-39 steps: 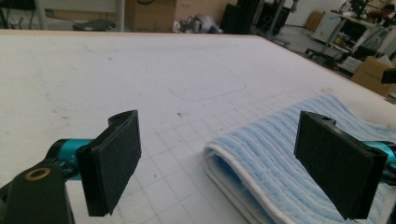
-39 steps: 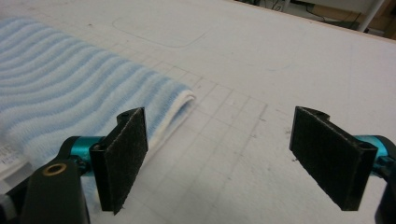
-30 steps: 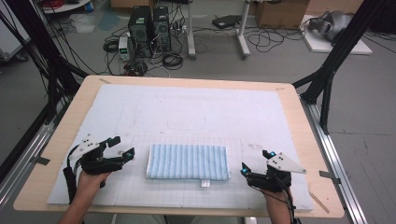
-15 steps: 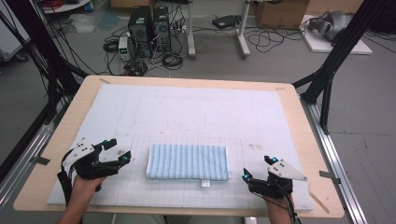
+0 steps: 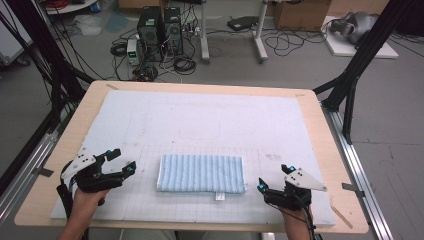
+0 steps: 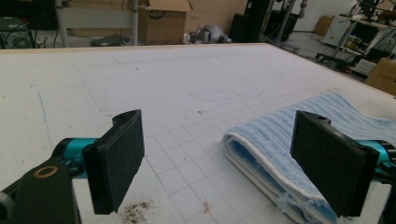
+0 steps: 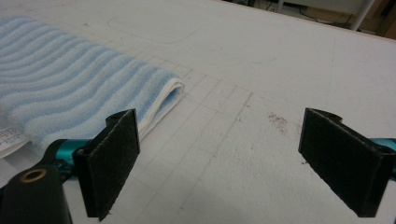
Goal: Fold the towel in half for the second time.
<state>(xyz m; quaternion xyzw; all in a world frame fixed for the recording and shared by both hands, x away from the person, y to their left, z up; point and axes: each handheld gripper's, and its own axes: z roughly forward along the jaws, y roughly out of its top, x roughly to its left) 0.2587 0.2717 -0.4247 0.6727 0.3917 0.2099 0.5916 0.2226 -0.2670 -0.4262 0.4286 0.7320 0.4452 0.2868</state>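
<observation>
High view: a wooden desk (image 5: 60, 165) w/ a white mat (image 5: 200, 120) covering most of it. A folded towel (image 5: 201, 173), blue-and-white striped, lies flat on the mat in the lower centre of the frame, a small white tag (image 5: 218, 196) at its near edge. Left tool (image 5: 120, 161) sits lower left, held in a hand (image 5: 86, 200) coming in from the bottom edge; jaws apart, nothing between them, near the towel's left end but not touching. Right tool (image 5: 272, 179) sits lower right, also hand-held, jaws apart and empty, near the towel's right end w/ a gap of bare mat between.

Left gripper view: left tool (image 6: 219, 158) w/ two black pads wide apart; towel (image 6: 299, 140) at right of frame, its folded edge showing layers, right pad in front of it.

Right gripper view: right tool (image 7: 219, 161) w/ pads wide apart over gridded mat; towel (image 7: 70, 88) at upper left, just beyond the left pad.

Background, top of high view: floor w/ PC towers (image 5: 162, 25) and cables.
</observation>
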